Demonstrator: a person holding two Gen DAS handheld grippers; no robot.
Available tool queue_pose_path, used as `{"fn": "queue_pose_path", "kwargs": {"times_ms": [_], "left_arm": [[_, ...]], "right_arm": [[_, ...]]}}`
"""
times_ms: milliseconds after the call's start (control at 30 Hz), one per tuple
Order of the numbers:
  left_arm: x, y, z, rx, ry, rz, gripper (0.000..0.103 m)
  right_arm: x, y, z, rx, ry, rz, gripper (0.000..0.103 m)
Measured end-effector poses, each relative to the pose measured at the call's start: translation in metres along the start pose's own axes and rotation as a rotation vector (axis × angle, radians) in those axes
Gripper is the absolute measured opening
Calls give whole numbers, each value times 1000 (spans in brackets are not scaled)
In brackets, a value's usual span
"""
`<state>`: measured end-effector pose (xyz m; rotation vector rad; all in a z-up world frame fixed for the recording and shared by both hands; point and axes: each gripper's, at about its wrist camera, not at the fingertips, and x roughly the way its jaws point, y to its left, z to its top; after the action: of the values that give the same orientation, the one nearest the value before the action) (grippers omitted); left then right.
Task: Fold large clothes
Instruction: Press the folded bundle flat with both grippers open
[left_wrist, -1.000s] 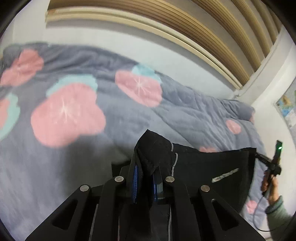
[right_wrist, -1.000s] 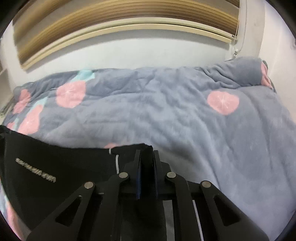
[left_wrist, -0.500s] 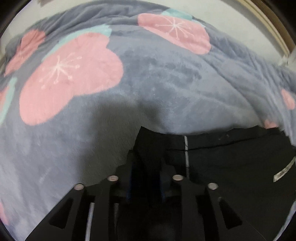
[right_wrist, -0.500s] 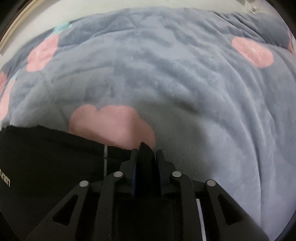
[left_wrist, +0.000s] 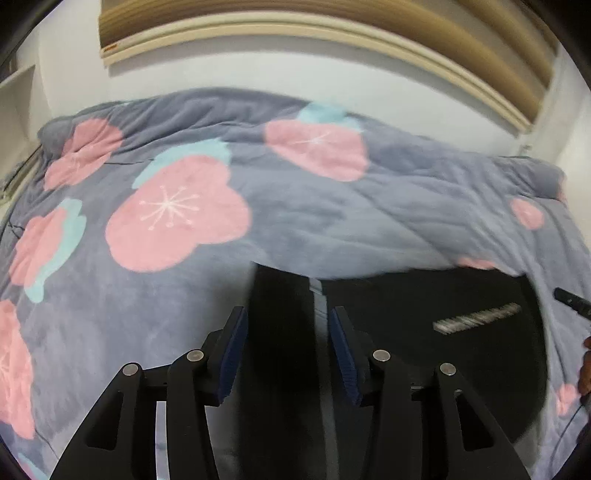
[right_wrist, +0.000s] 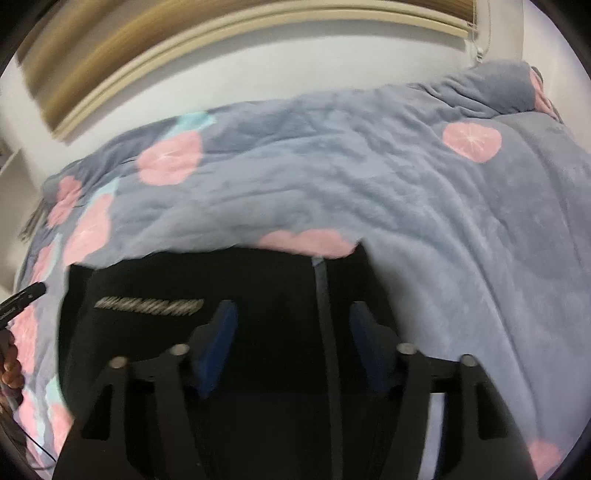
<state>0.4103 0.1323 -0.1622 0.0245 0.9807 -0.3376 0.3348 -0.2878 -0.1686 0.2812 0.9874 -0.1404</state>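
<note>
A black garment (left_wrist: 424, 350) with a white logo strip and a thin white stripe lies flat on a grey blanket with pink flowers (left_wrist: 177, 221). My left gripper (left_wrist: 286, 325) is open above the garment's left top corner; its blue pads (left_wrist: 231, 347) stand apart, with the cloth between and below them. In the right wrist view the same garment (right_wrist: 266, 295) lies under my right gripper (right_wrist: 291, 321), open above the right top corner, by the white stripe. The blanket (right_wrist: 406, 192) shows there too.
The blanket covers a bed against a white wall (left_wrist: 258, 62) with wooden slats above. The other gripper's tip and a hand show at the right edge of the left wrist view (left_wrist: 570, 299) and the left edge of the right wrist view (right_wrist: 22, 295).
Both grippers were shut on the garment's top corners, brought it down onto the blanket, and now stand open. The garment lies flat. Both views have tilted back up toward the wall.
</note>
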Motion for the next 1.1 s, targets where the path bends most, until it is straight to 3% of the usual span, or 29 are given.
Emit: {"fn": "queue_pose_path", "kwargs": {"times_ms": [67,200,267,333,400,500,633,800,933,1000,1100], "left_arm": [[-9,-19,-13,-7,0,-41,52],[-1,-61,-52,-19,61,-134,52],[10,-77,-67,-14,93,-142,52],[26,-91,-83,9,108,-104,52],[43,-102,-98,53,92,-11,64],[65,-103,-108,60,101,37,71],[76,-104,-105,80,101,72,74],[67,-104,-95,74,120,58,72],[35,-109,-77,72,75,-21,67],[20,-118,-63,85,28,-51,67],[26,-129,-41,82,23,-73,67]], "right_arm": [[-5,20,-20,-24,20,47,72],[10,60,-53,-85,88,53,72],[27,72,-66,-89,129,44,72],[42,78,-75,-112,150,-3,72],[64,82,-85,-159,169,-64,74],[83,74,-92,-132,181,-49,75],[91,75,-99,-151,159,-70,76],[78,76,-96,-129,184,-42,75],[41,71,-74,-79,124,26,72],[29,74,-55,-96,65,-6,72],[39,75,-24,-96,47,-11,67]]}}
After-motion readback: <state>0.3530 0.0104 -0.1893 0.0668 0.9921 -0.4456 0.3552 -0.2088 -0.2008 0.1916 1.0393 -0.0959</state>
